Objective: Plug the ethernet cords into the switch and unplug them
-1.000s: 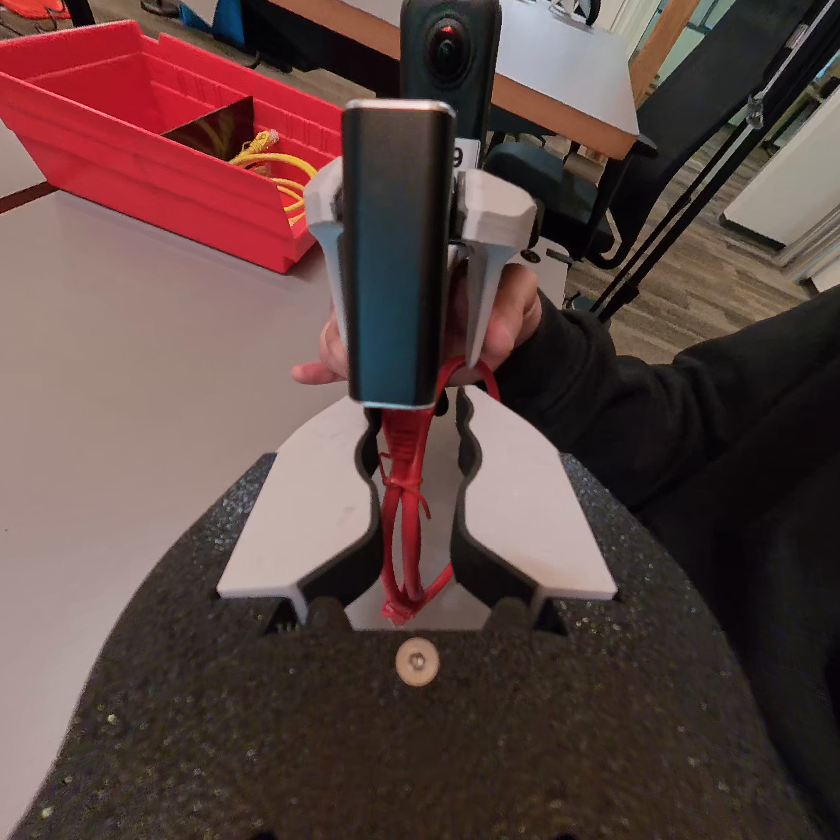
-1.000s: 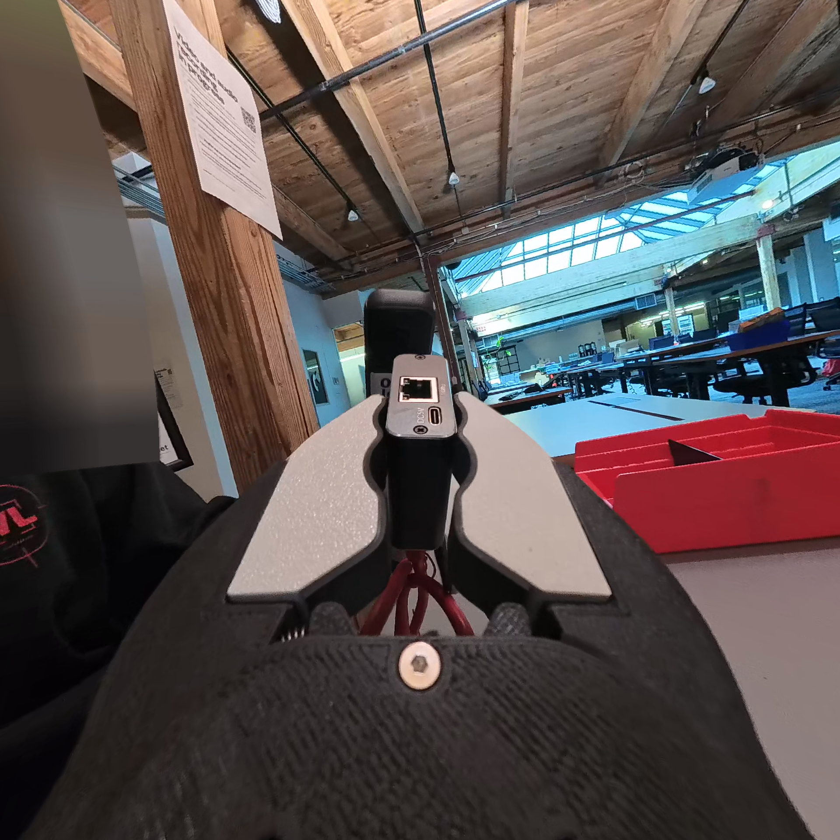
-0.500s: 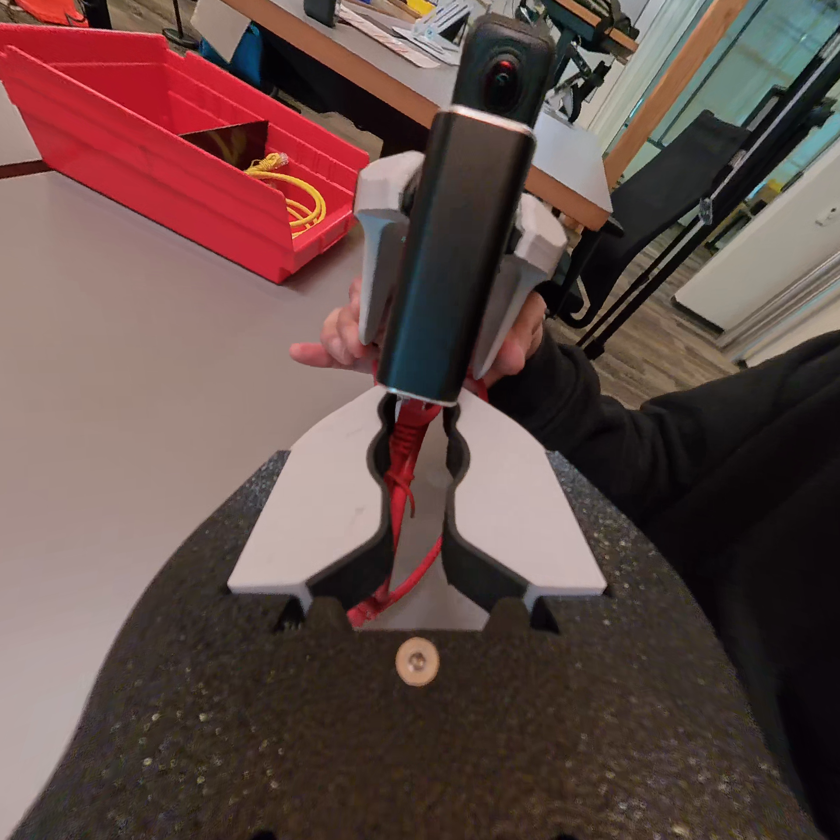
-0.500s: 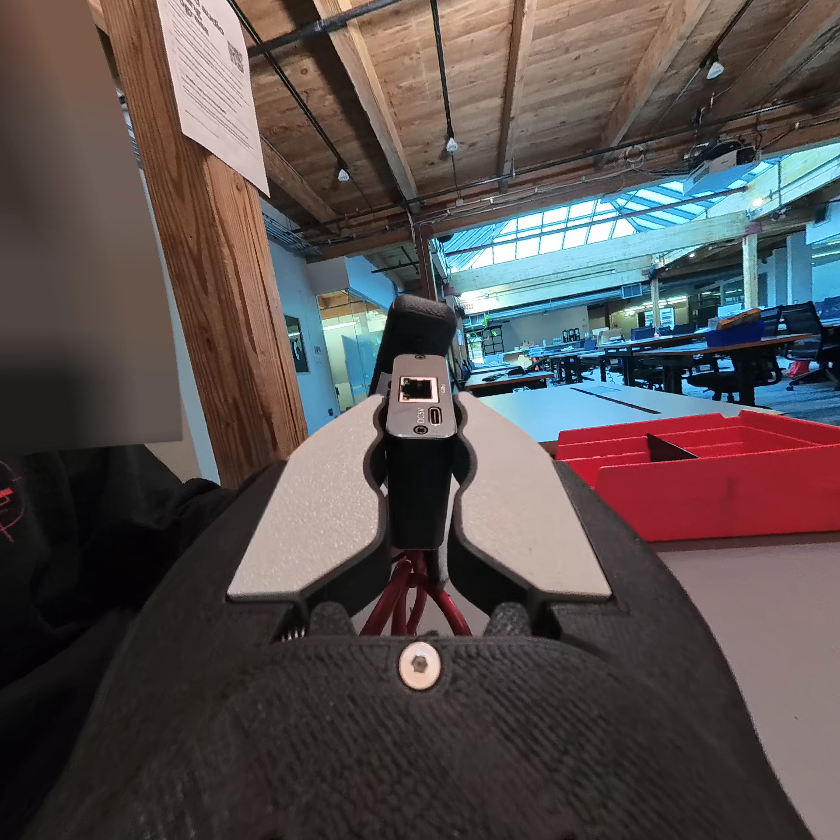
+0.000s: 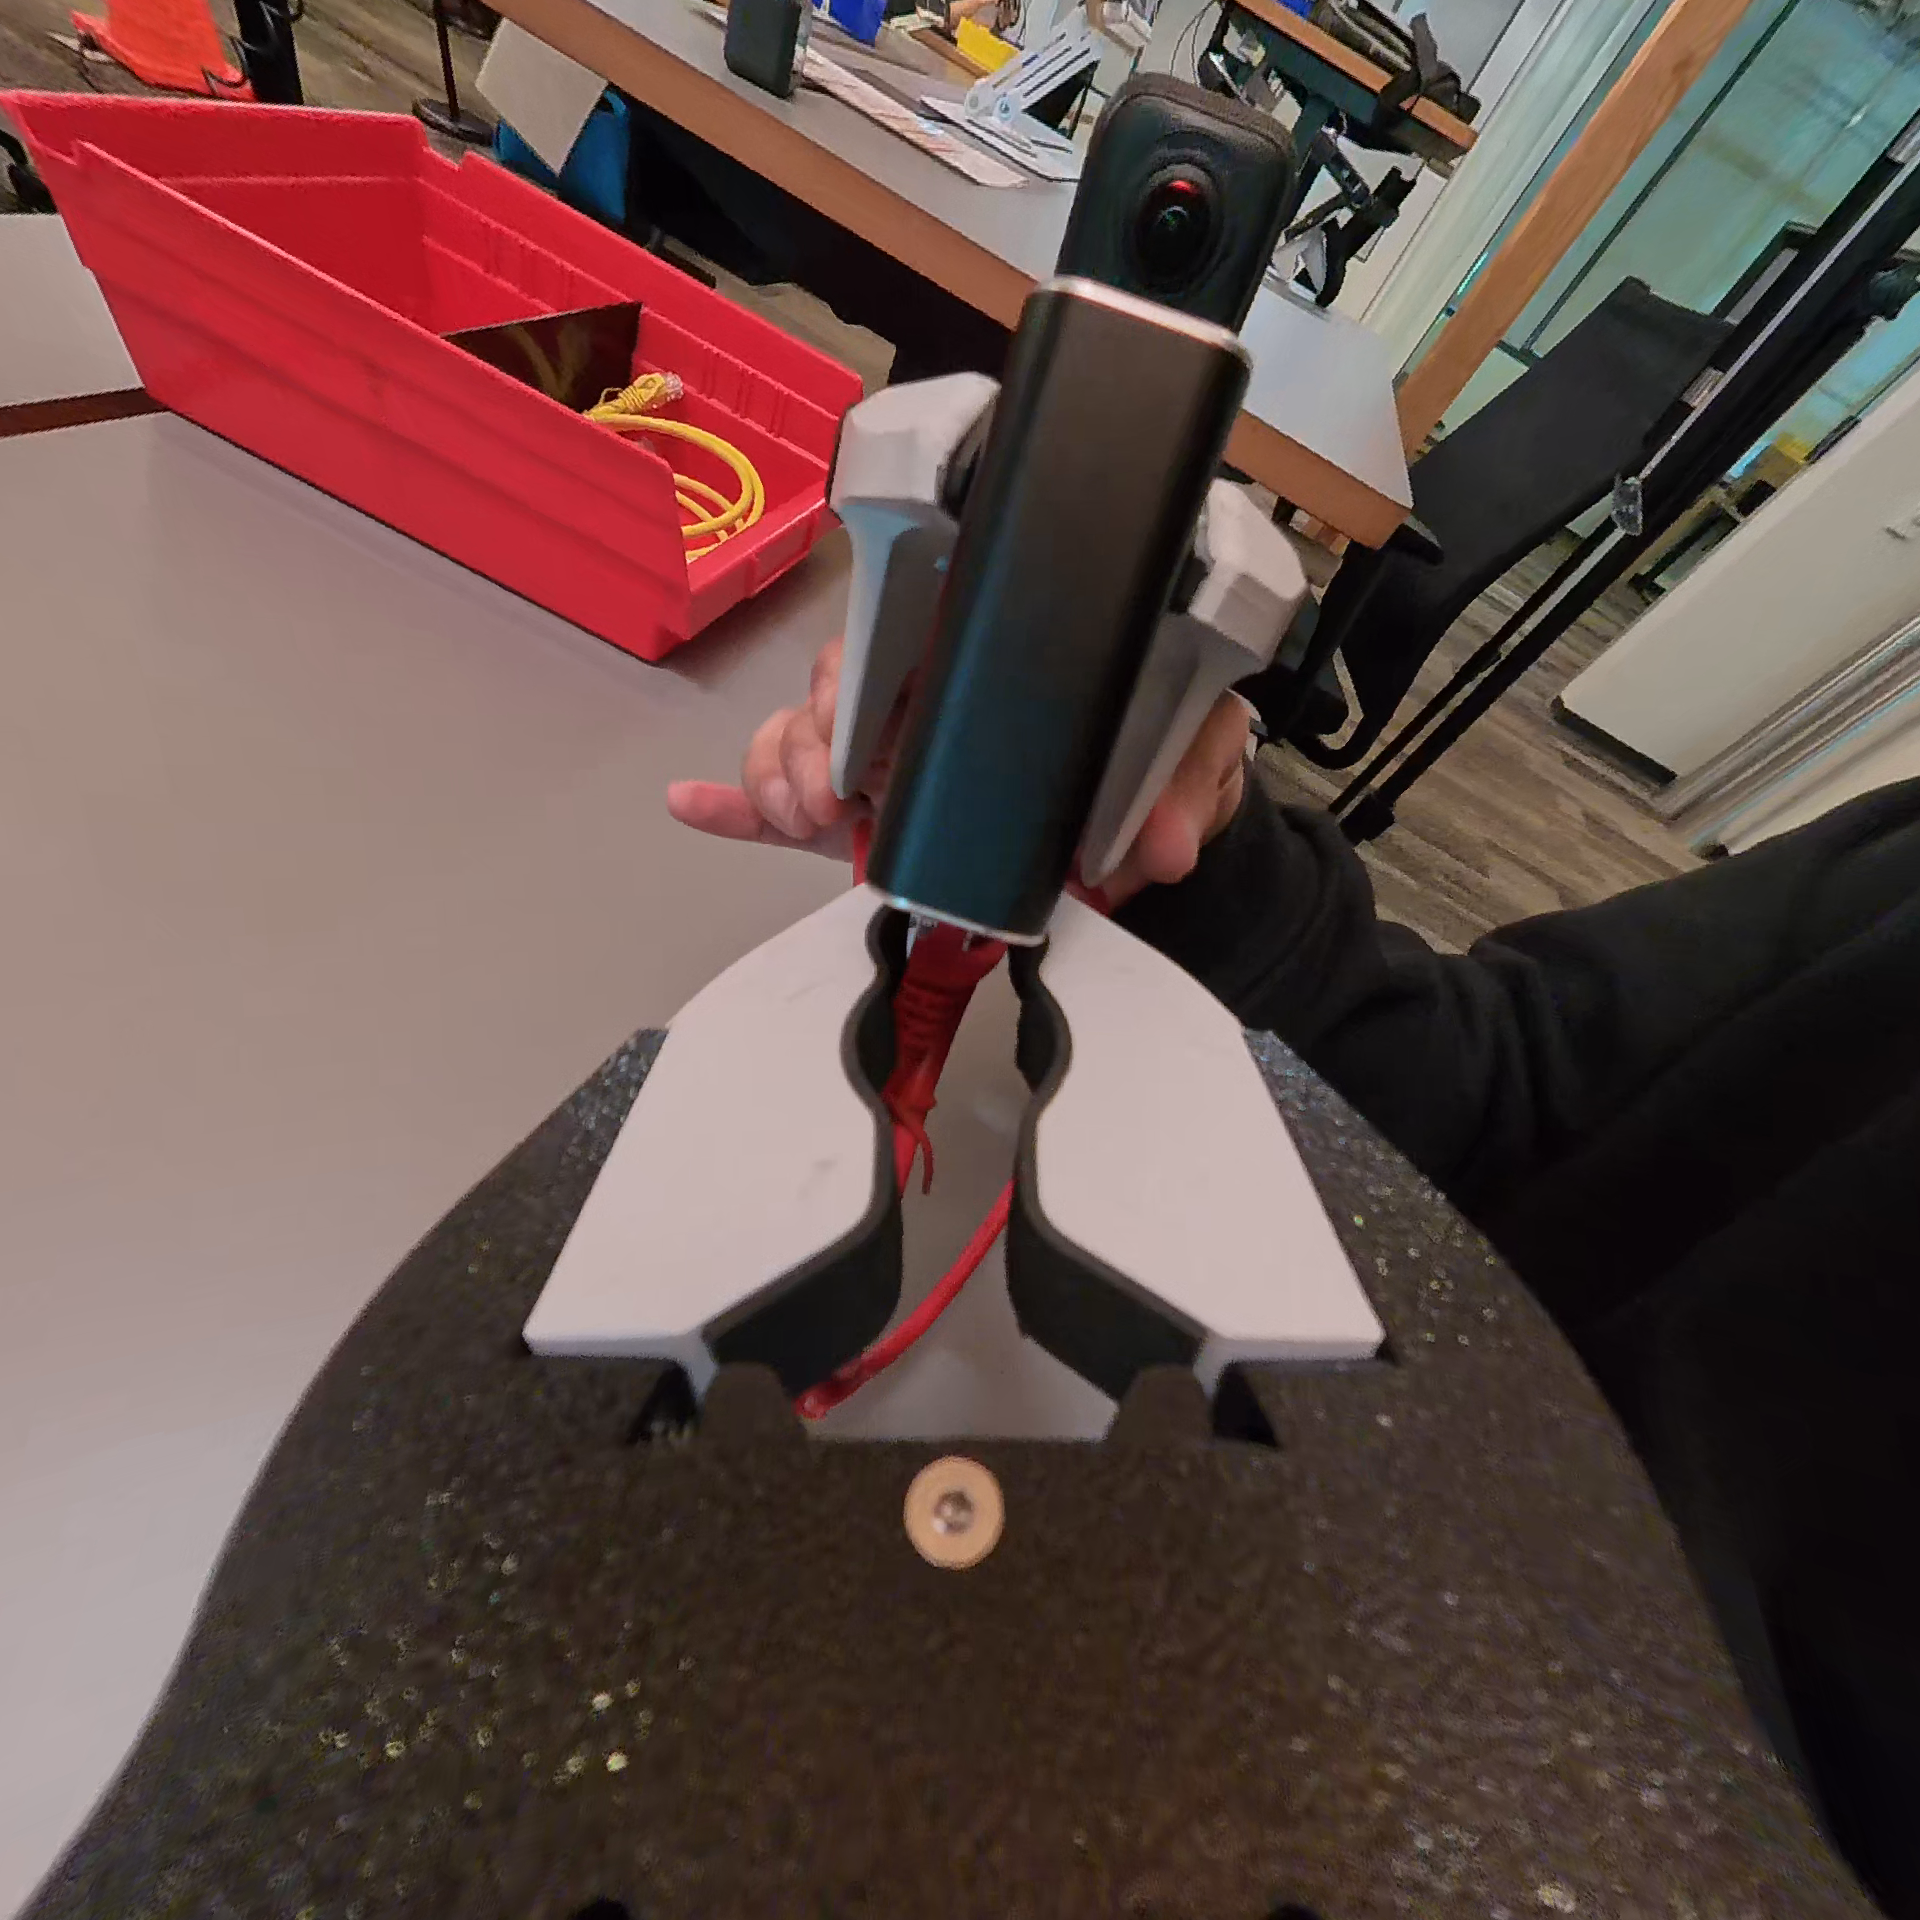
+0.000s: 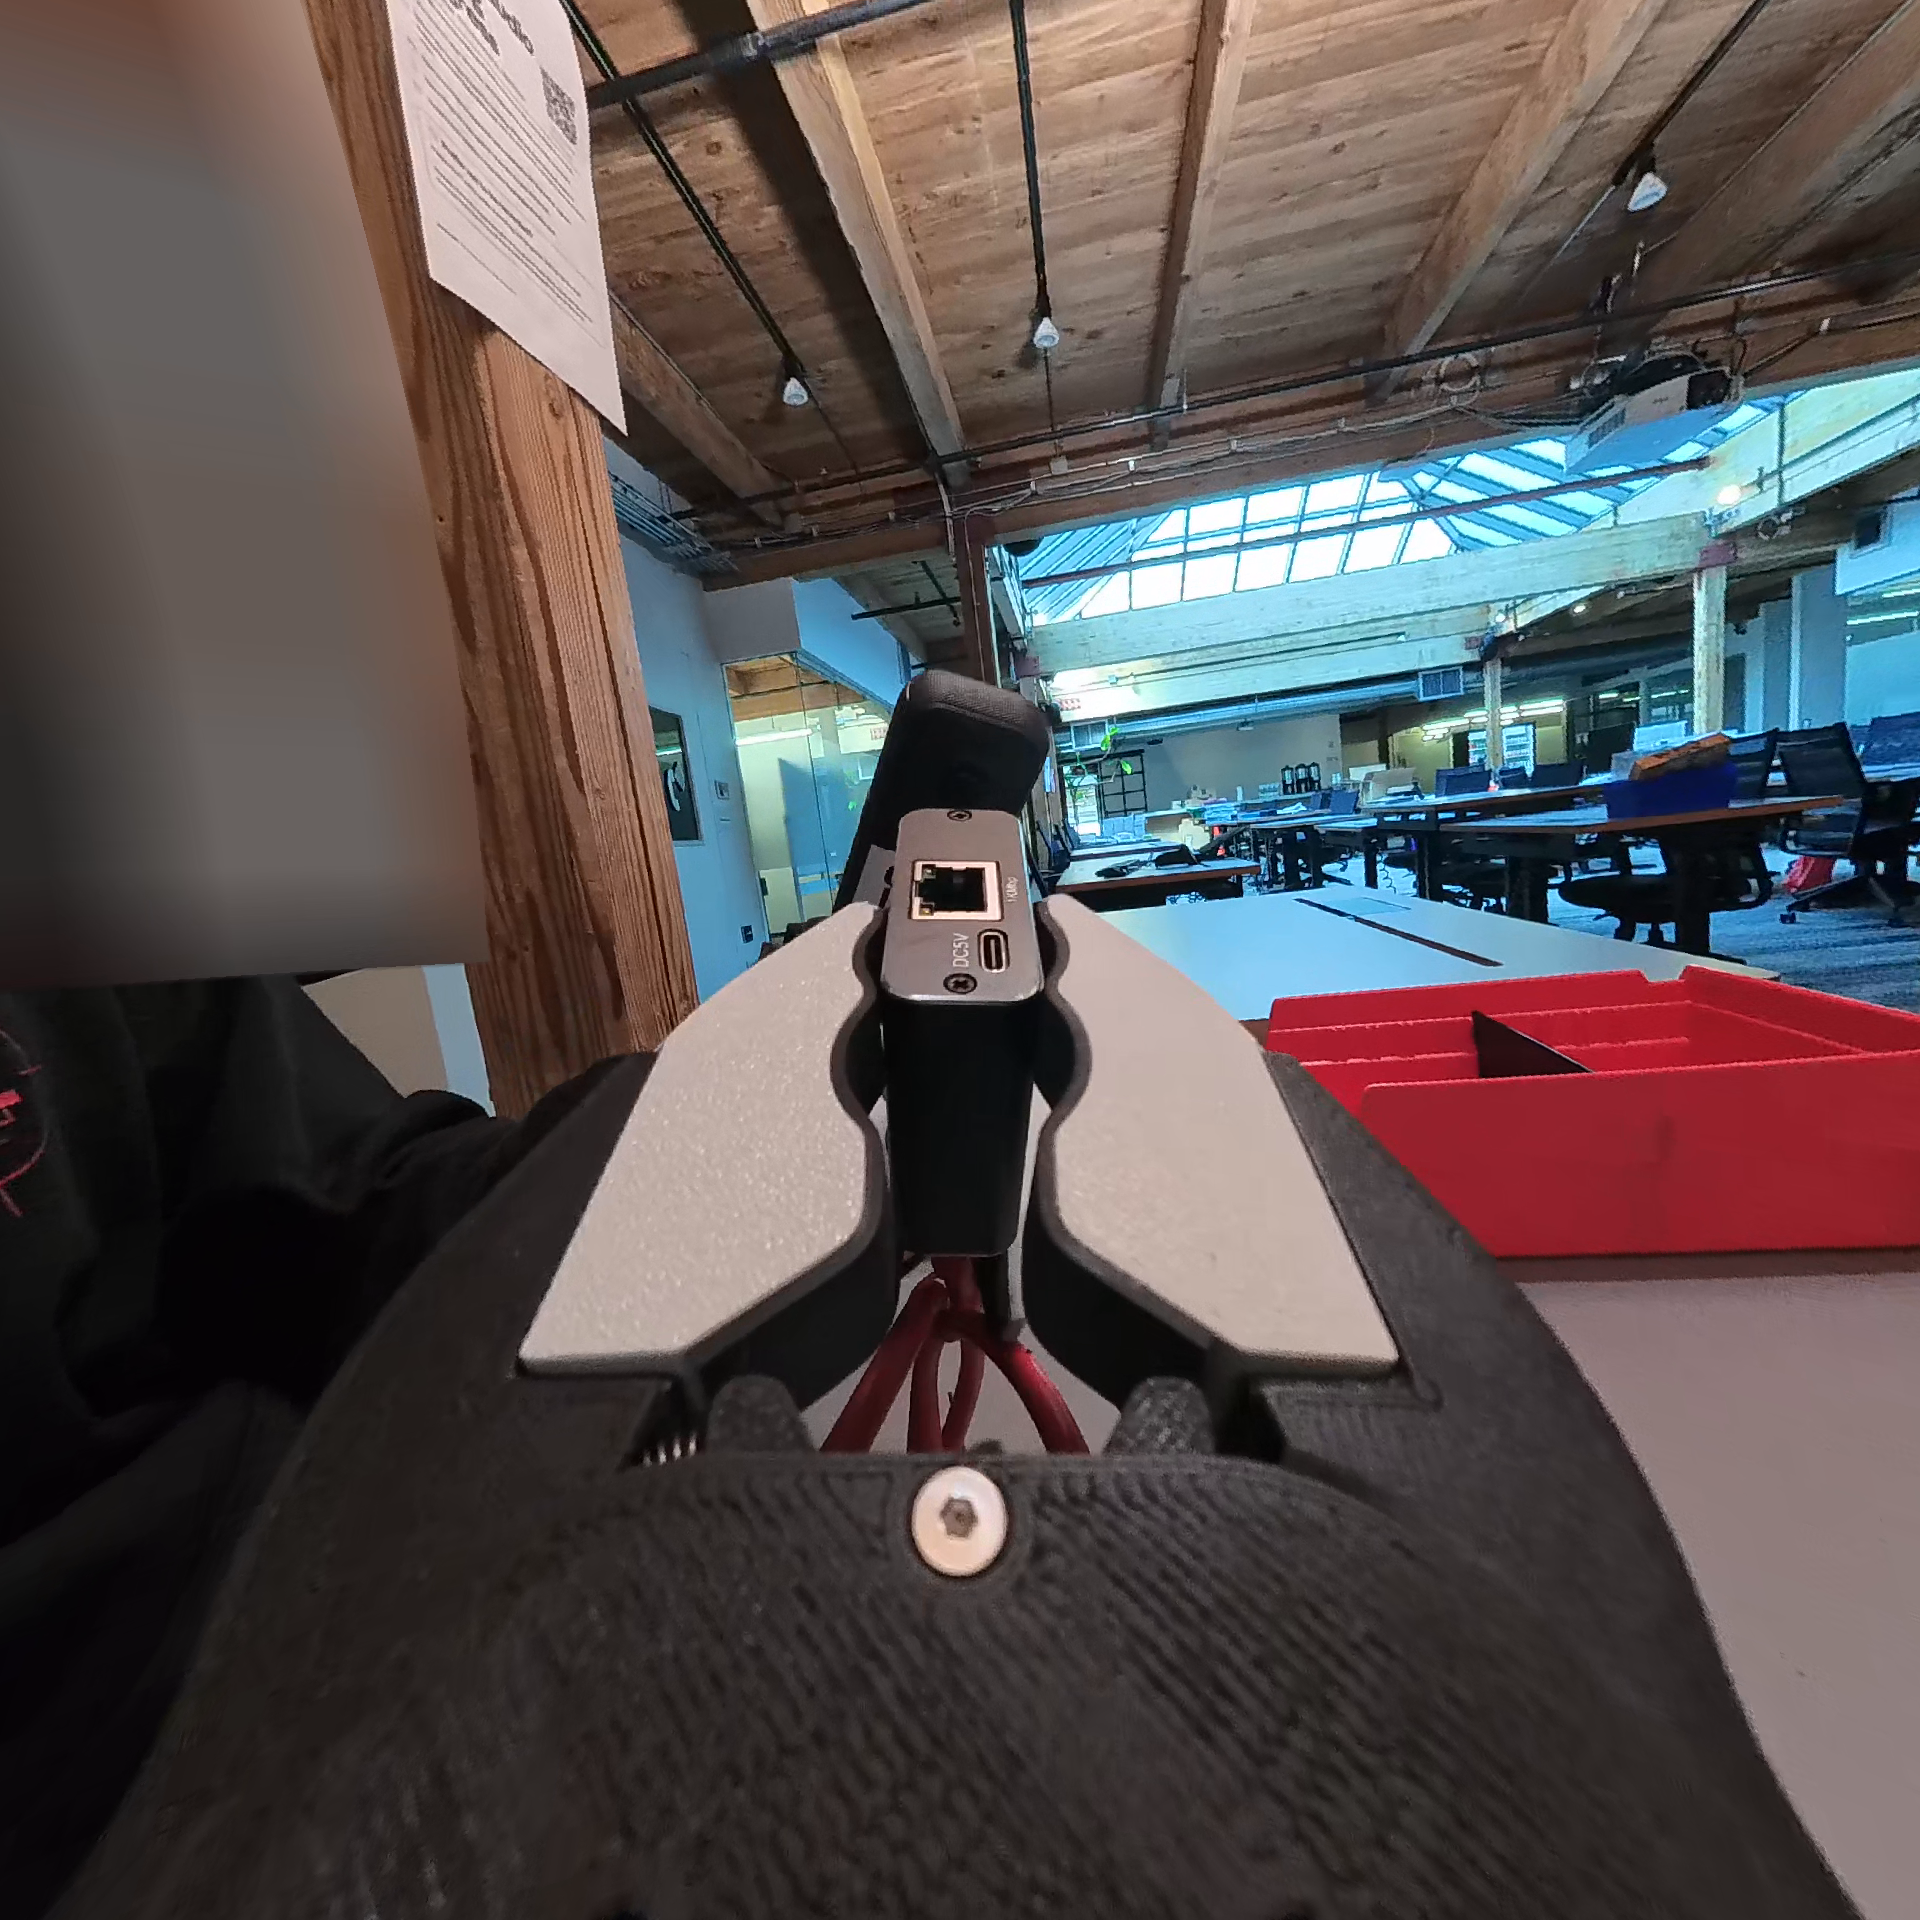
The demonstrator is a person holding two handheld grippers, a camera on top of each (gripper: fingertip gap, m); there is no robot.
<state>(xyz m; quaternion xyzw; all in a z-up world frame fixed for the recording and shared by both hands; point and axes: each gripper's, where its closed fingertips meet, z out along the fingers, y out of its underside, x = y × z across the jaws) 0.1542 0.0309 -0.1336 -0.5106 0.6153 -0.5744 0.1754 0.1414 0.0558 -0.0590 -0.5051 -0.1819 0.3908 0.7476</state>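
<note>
**Red cord meeting the lower end of the switch, both held above the tabletop**

The grey tabletop (image 5: 312, 831) fills the left of the left wrist frame, and the red bin (image 5: 343, 343) rests on it at upper left. A coiled yellow cord (image 5: 717, 488) lies in the bin's near compartment, beside a dark divider (image 5: 551, 348).

At centre frame your right gripper (image 6: 961, 1039) has its fingers closed on the black switch (image 6: 961, 1091), clamping its flanks so that it stands roughly upright. In the right wrist view the upper end face shows one empty network port (image 6: 951, 891) above a smaller socket.

In the lower centre of the left wrist view your left gripper (image 5: 951, 997) has its fingers drawn in on the boot of the red cord (image 5: 925, 1029). Its plug reaches the switch's lower end; whether it is latched cannot be told, since the joint is hidden by the casing. The cord's bundled slack trails back between the fingers.

Judged step: seating, or withdrawing, the red plug at the lower port. Your next move calls for keeping plug and port on one axis while the right gripper braces the switch. A pull-out also needs the latch tab pressed.
</note>
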